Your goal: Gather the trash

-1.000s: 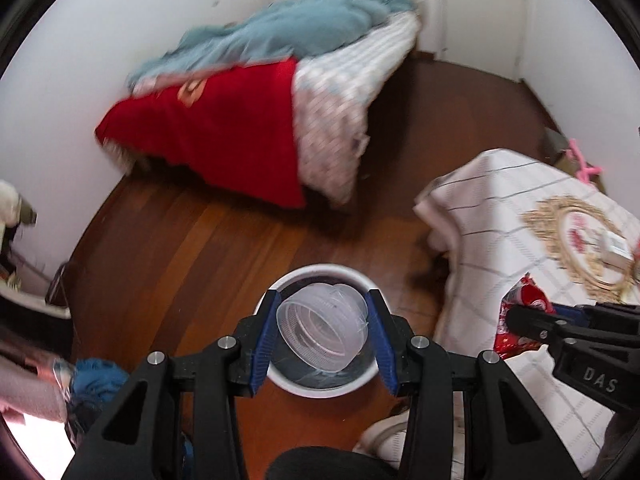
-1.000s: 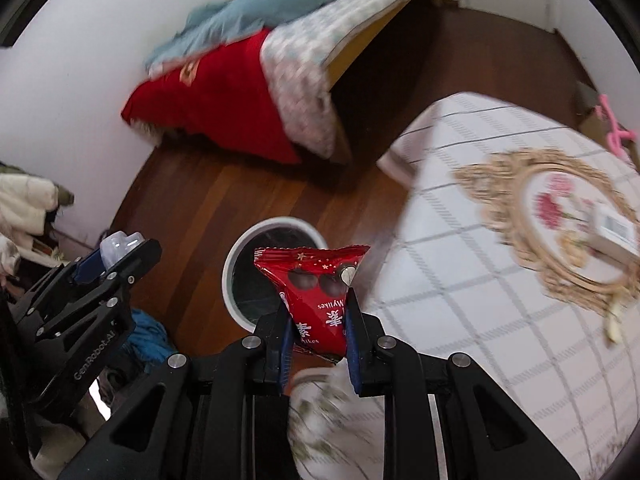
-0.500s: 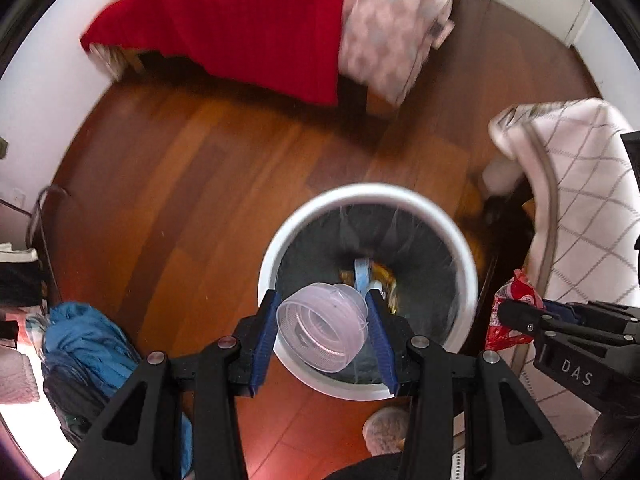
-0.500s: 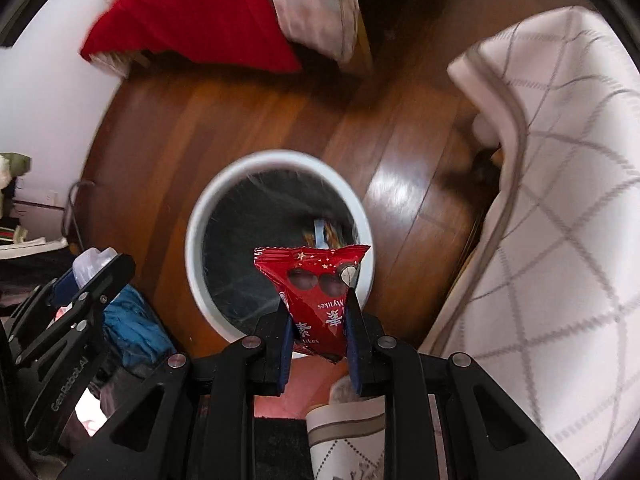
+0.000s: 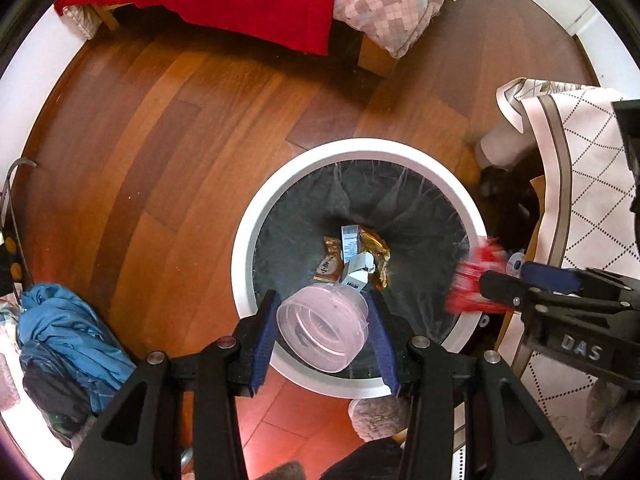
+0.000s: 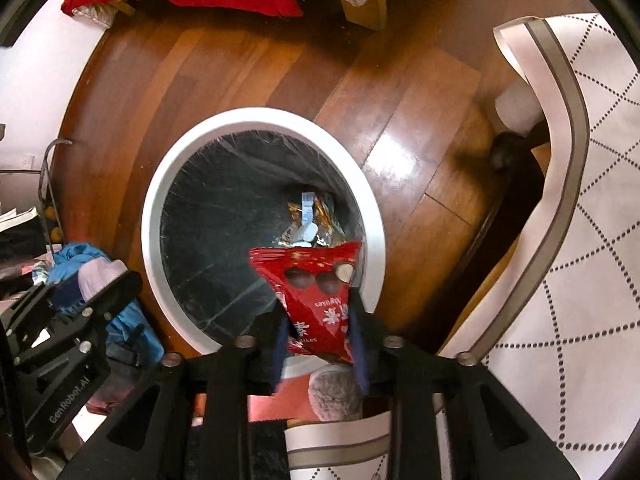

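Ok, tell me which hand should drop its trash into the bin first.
Left. The left gripper holds the clear plastic cup over the bin opening; the right gripper holds the red wrapper nearer the rim.

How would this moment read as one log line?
left gripper: holds clear plastic cup | right gripper: holds red snack bag | both over trash bin

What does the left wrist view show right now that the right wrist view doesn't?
Only the left wrist view shows the clear plastic cup face-on, held in the left gripper.

Only the right wrist view shows the red snack bag's printed face, sharp, clamped by the right gripper; in the left view it is a blur.

Both show the white-rimmed trash bin below with wrappers at its bottom, and the patterned tablecloth beside it.
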`<state>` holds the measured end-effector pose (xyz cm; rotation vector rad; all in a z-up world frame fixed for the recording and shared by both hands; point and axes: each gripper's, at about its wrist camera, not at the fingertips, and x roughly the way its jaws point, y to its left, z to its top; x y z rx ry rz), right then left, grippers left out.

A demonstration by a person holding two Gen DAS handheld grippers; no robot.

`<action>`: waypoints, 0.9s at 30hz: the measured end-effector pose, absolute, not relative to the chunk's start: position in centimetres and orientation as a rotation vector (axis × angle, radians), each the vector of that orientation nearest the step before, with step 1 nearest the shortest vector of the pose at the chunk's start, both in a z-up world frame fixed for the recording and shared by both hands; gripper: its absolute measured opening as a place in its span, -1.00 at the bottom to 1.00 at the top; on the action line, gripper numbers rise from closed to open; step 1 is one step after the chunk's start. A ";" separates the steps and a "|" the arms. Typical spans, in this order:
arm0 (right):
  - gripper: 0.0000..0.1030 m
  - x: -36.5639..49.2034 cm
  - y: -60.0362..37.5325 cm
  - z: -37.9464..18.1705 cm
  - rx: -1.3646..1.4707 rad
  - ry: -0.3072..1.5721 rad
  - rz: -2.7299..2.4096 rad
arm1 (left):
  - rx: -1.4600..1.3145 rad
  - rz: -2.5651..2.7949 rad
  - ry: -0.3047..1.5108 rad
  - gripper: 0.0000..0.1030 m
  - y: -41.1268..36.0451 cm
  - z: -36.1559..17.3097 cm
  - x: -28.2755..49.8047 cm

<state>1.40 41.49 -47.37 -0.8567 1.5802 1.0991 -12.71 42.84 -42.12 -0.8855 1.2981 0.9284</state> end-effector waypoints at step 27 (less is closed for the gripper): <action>1.00 1.2 39.3 -41.7 -0.877 1.408 1.095 | -0.784 1.077 1.201 0.99 40.9 -36.4 -15.5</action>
